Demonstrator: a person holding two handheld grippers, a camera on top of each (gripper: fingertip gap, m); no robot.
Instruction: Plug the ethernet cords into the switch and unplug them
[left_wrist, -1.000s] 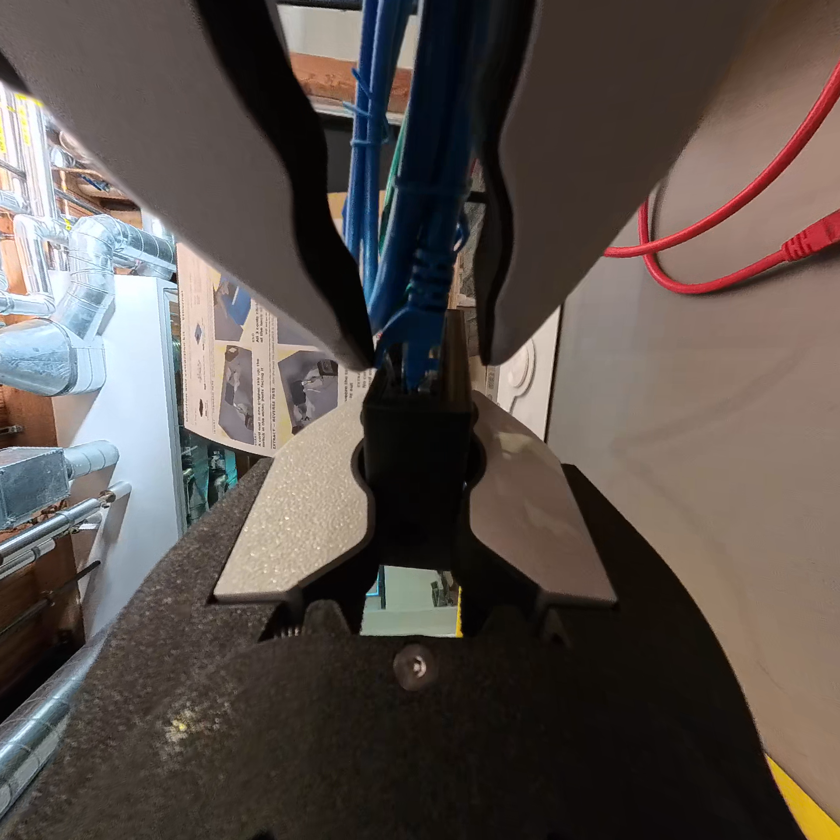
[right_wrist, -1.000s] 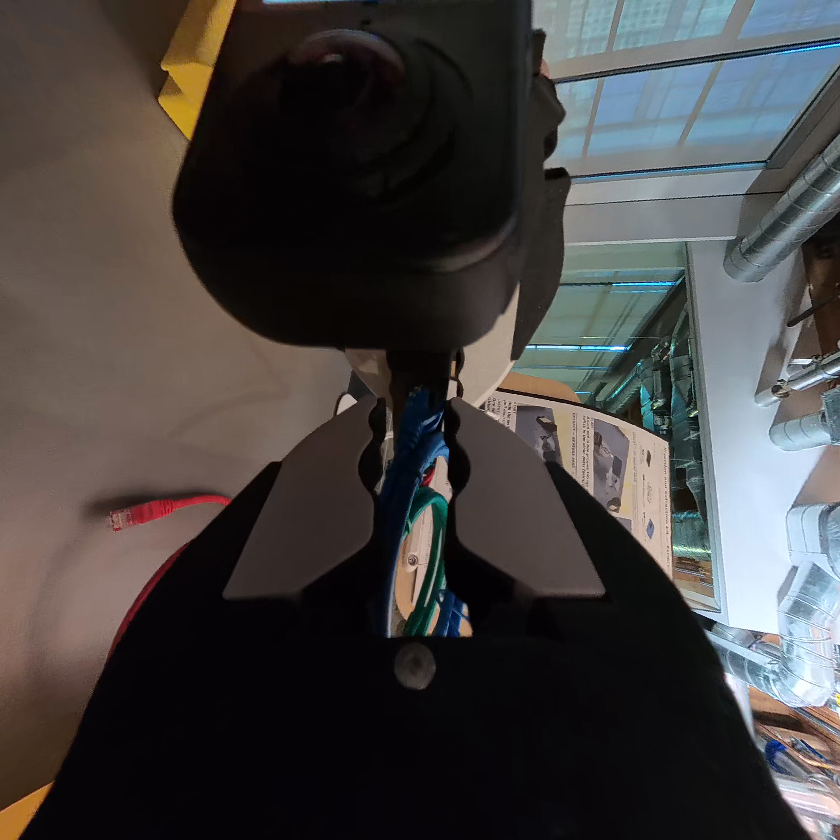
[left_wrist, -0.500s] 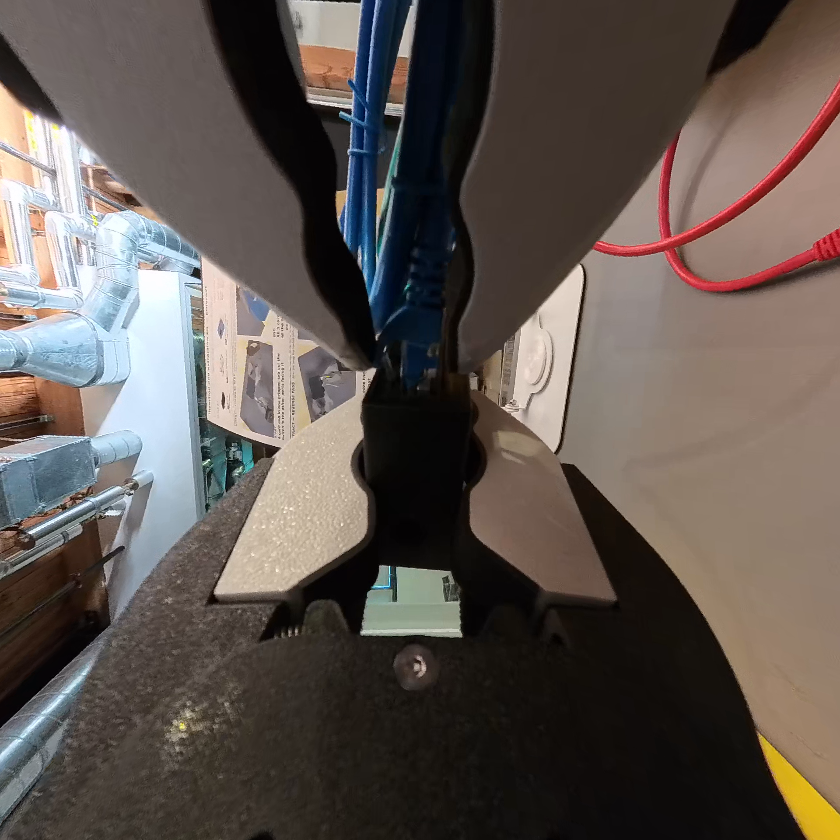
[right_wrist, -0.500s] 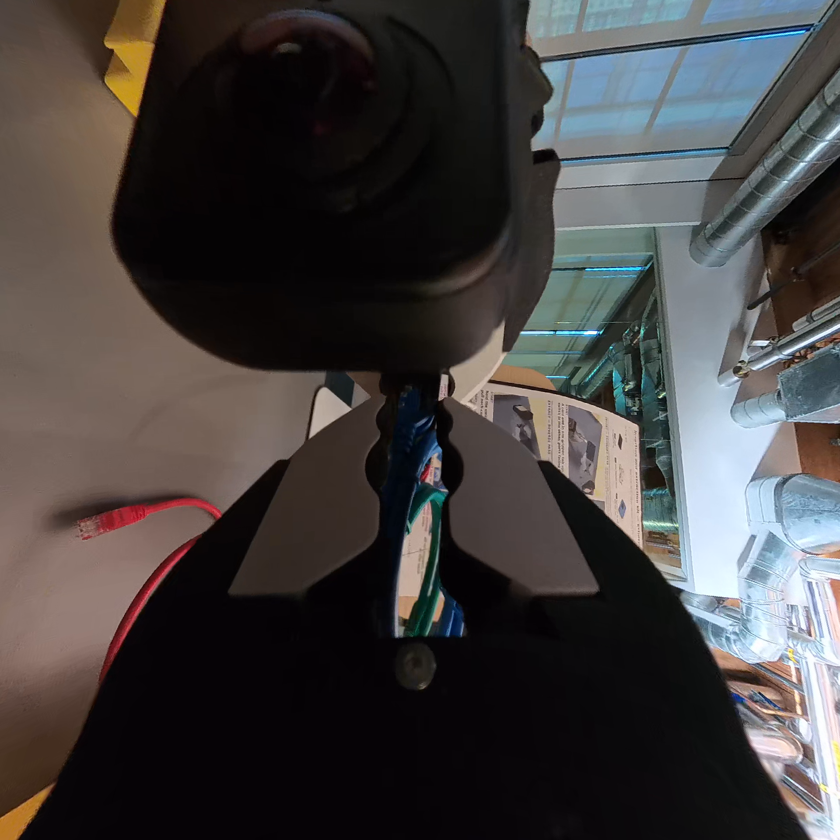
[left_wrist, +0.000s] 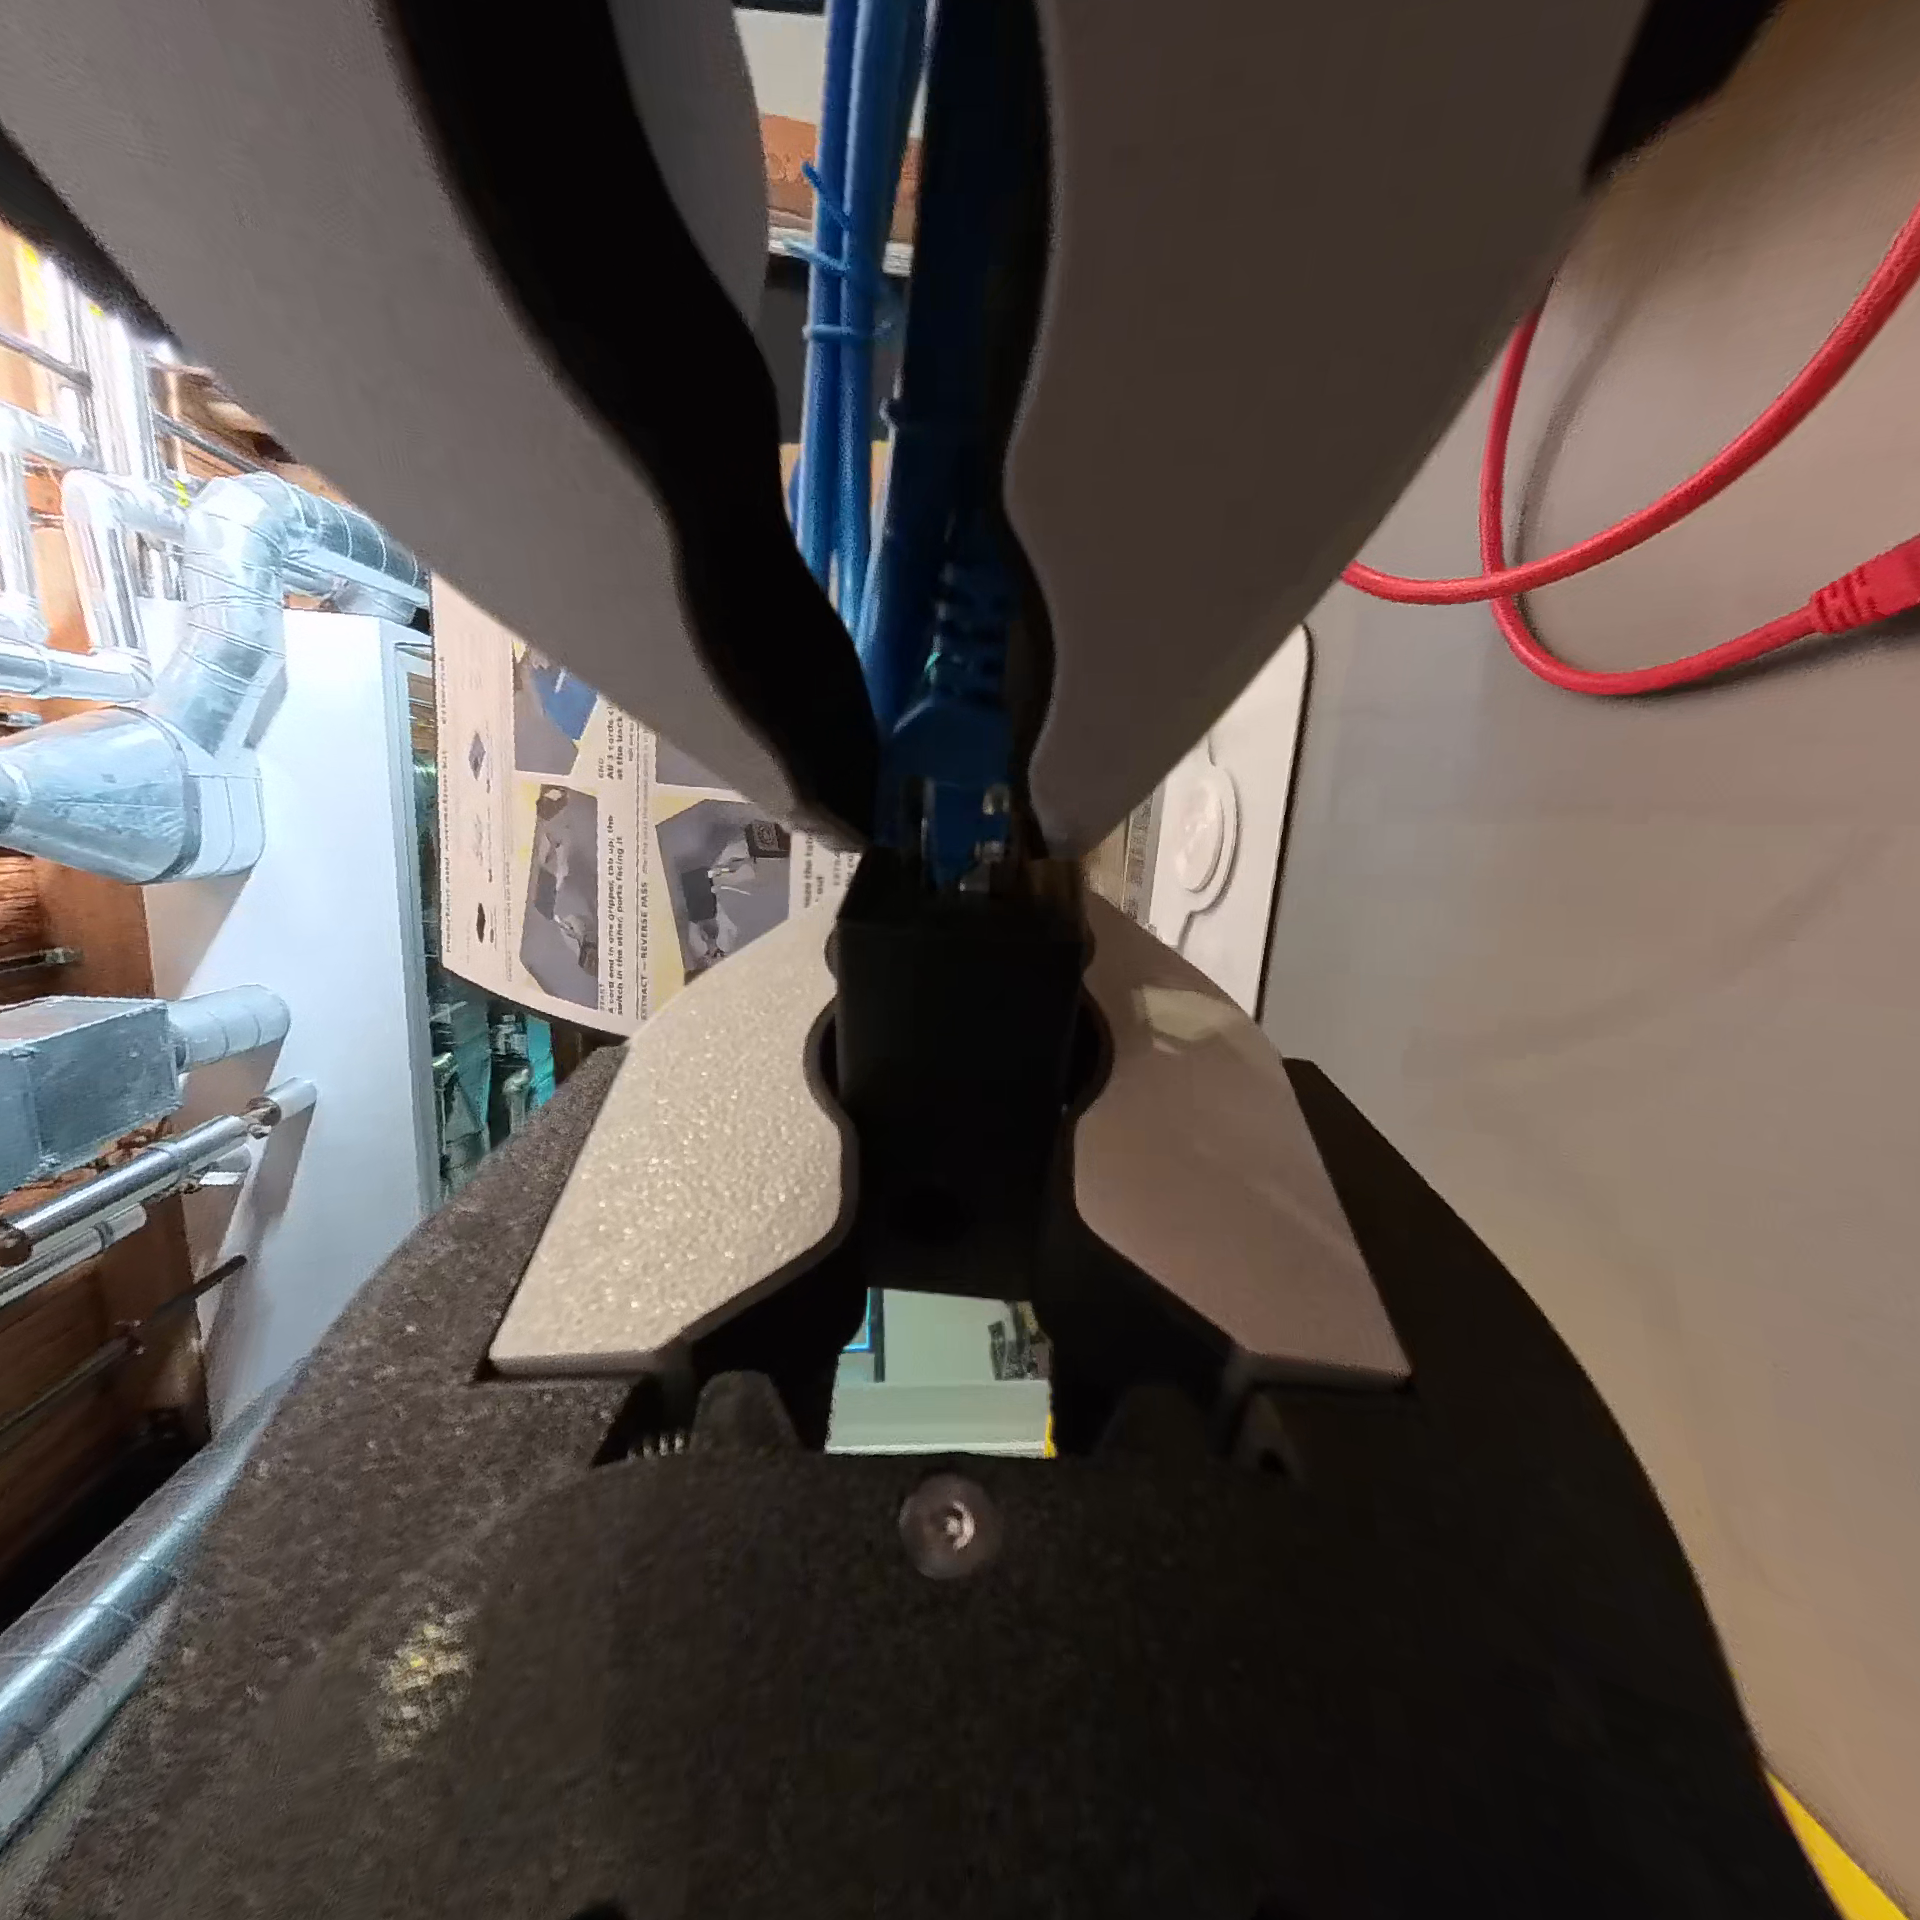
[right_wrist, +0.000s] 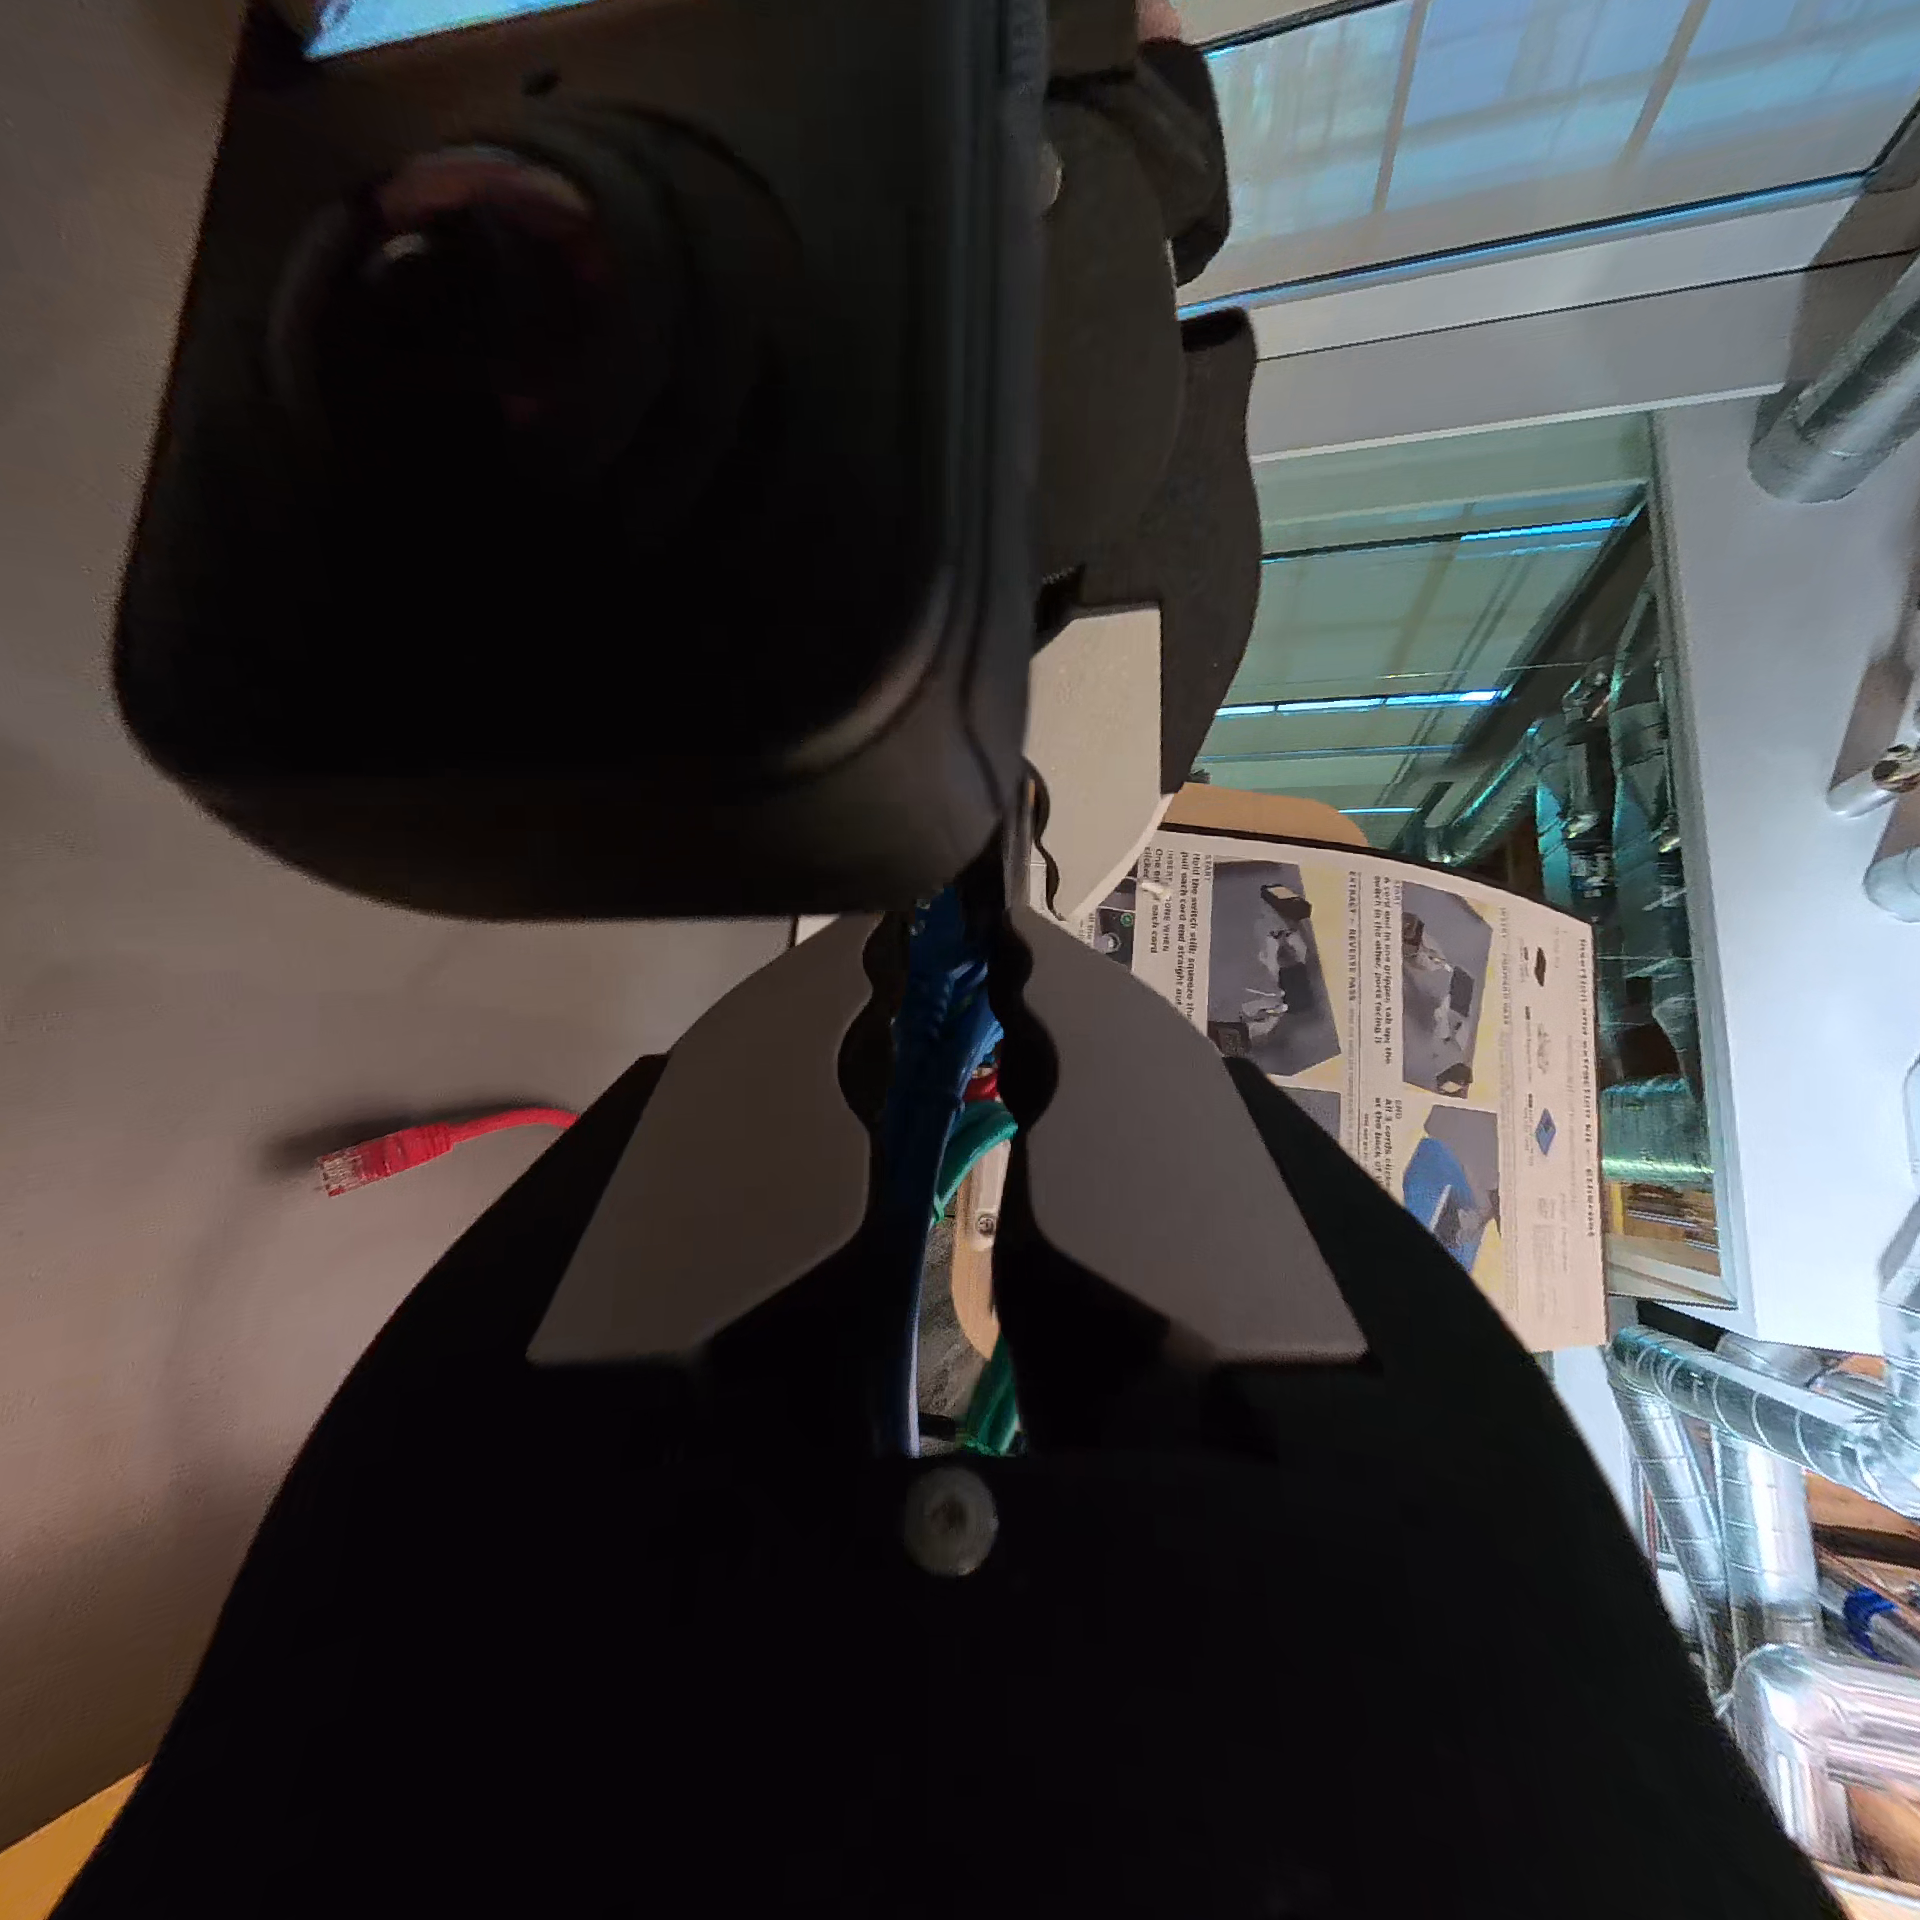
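- Compared with one second ago, both grippers have come closer together, so the other tool fills more of each view, and the red cord (left_wrist: 1662, 520) on the grey table (left_wrist: 1558, 1039) has shifted a little in the picture.
- Left gripper (left_wrist: 956, 1039) is closed on the black switch (left_wrist: 954, 1049); its two pads press the narrow sides of the box and hold it in the air with the ports facing away.
- Right gripper (right_wrist: 951, 997) is closed on a blue cord (right_wrist: 940, 997), pinching it at the boot just behind the plug; in the left wrist view the same blue plug (left_wrist: 961, 748) meets the port edge of the switch.
- I cannot tell if the plug is fully seated or only at the mouth of the port, because the tips hide the joint.
- Risk: other blue cords (left_wrist: 831, 364) hang just beside the pinched one. They may be dragged or caught by the pads.
- Risk: if the plug goes out while its latch is not pressed, the switch may twist or slip between the left pads.
- Risk: a tilted push may jam the plug or bend the clip, since the two tools are not rigidly aligned.
- A printed sheet (right_wrist: 1403, 1091) stands behind, apart from the work.
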